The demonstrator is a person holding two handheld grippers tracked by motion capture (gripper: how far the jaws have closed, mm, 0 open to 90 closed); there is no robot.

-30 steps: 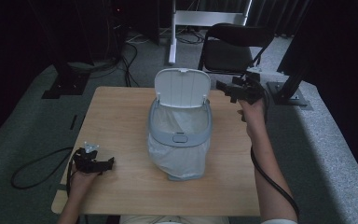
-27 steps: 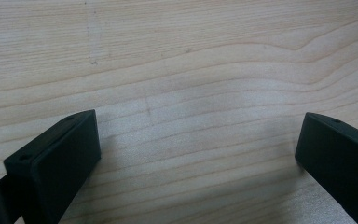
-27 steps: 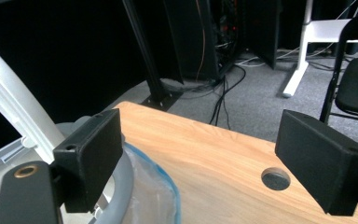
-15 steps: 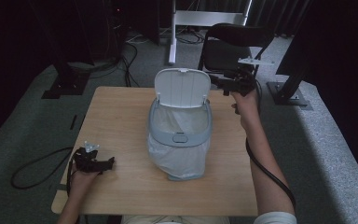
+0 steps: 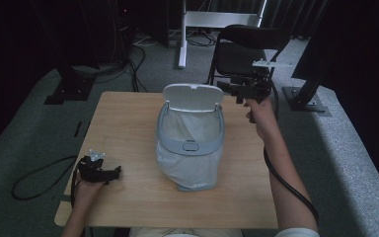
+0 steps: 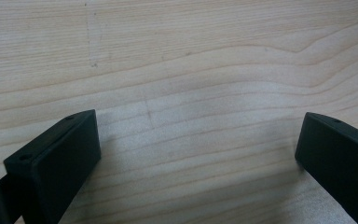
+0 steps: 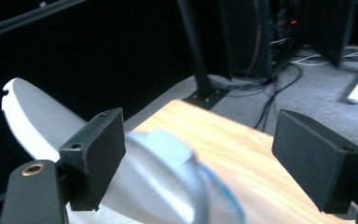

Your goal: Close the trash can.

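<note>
**Inspector:** State of the right gripper (image 5: 229,90)?

**Assistant:** Raised off the table beside the upright white plastic lid (image 5: 192,97) of the small pale grey-blue waste bin with a white liner bag (image 5: 190,143). Its jaws stand wide apart with nothing between them. In the right gripper view the lid (image 7: 37,116) sits behind the left jaw and the bin's grey rim ring (image 7: 182,161) lies blurred between the jaws.

**Inspector:** And the bin's position?

**Assistant:** It stands near the middle of the light wooden table (image 5: 123,128), lid hinged open at the far side and the bag draped over the rim.

**Inspector:** The left gripper (image 5: 109,174)?

**Assistant:** It rests low at the near left corner of the table, well apart from the bin. Its jaws are spread wide over bare wood (image 6: 191,84) and grip nothing.

**Inspector:** Risks noted?

**Assistant:** In my judgement there are three. The bin looks light and nothing braces it, so a sideways push on the lid could slide or tip it. If the lid is swung down, a loose fold of bag could be trapped under it. A jaw closing on the lid edge at an angle may slip off the smooth plastic.
</note>
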